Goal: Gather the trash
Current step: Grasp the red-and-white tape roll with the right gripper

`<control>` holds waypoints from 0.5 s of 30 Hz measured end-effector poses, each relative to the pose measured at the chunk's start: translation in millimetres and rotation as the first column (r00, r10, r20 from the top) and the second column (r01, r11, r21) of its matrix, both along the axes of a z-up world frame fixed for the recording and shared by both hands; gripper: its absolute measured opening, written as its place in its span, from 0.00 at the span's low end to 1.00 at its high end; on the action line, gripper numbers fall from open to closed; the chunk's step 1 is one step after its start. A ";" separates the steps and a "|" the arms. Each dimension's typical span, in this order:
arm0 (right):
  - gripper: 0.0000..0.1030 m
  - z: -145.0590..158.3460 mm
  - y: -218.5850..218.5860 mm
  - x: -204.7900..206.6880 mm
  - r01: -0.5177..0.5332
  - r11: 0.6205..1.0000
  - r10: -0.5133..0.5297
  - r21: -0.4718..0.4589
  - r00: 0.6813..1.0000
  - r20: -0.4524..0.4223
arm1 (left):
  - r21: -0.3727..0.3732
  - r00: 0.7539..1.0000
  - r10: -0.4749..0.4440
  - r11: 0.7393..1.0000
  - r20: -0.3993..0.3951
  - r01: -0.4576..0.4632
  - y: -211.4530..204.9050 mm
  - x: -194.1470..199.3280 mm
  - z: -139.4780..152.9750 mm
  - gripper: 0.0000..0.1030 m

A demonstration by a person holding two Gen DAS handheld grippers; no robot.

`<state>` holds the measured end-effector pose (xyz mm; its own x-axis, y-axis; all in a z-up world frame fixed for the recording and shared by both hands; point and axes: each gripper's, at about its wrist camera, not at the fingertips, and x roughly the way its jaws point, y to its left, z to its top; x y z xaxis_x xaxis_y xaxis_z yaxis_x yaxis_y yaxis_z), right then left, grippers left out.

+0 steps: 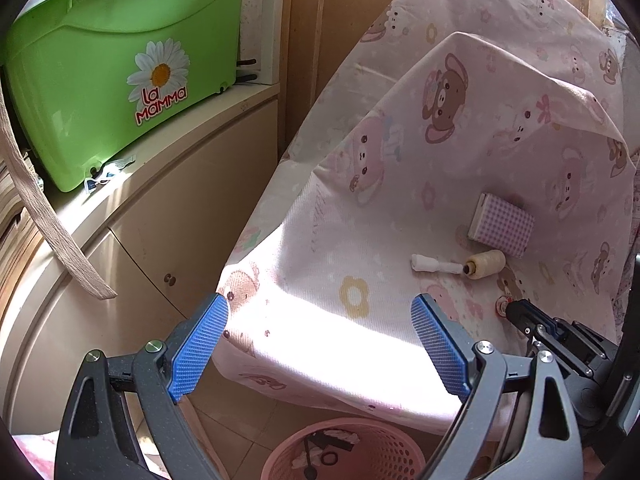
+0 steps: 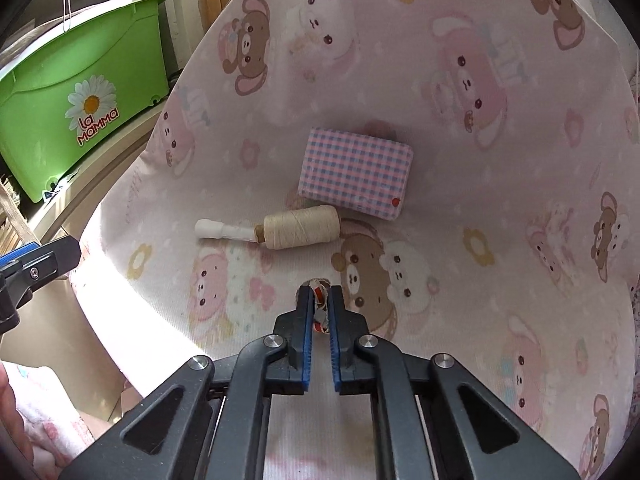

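My right gripper (image 2: 319,290) is shut on a small crumpled red-and-white wrapper (image 2: 319,300), right at the pink bear-print cloth (image 2: 480,240); it also shows in the left wrist view (image 1: 505,307). My left gripper (image 1: 320,320) is open and empty, held over the cloth's front edge, above a pink perforated trash basket (image 1: 360,456) with some scraps inside. A cream thread spool (image 2: 298,226) with a white stick (image 2: 224,232) and a checked pink box (image 2: 356,172) lie on the cloth beyond the right gripper.
A green "La Mamma" tub (image 1: 112,72) stands on a beige cabinet (image 1: 160,220) to the left. A beige strap (image 1: 44,216) hangs at the far left. The cloth covers a tilted surface rising to the back.
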<state>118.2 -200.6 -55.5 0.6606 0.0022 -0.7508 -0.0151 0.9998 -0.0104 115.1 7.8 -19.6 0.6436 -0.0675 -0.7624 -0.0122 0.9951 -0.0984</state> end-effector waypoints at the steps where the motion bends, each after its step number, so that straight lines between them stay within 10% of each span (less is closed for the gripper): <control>1: 0.08 3.4 -2.2 -2.7 0.002 1.000 -0.002 0.002 1.000 0.011 | 0.000 1.000 -0.003 1.000 0.001 0.003 -1.0 -0.1 0.2 0.89; 15: 0.08 52.1 -49.7 -36.8 0.089 0.995 -0.093 0.037 0.989 0.116 | 0.030 0.996 -0.090 0.996 0.023 0.089 -29.1 1.8 0.5 0.88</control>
<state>81.4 -250.3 -3.4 0.7425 -0.0394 -0.6687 0.0757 0.9968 0.0254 116.9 -21.2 -19.1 0.6547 -0.1037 -0.7488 0.0790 0.9945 -0.0687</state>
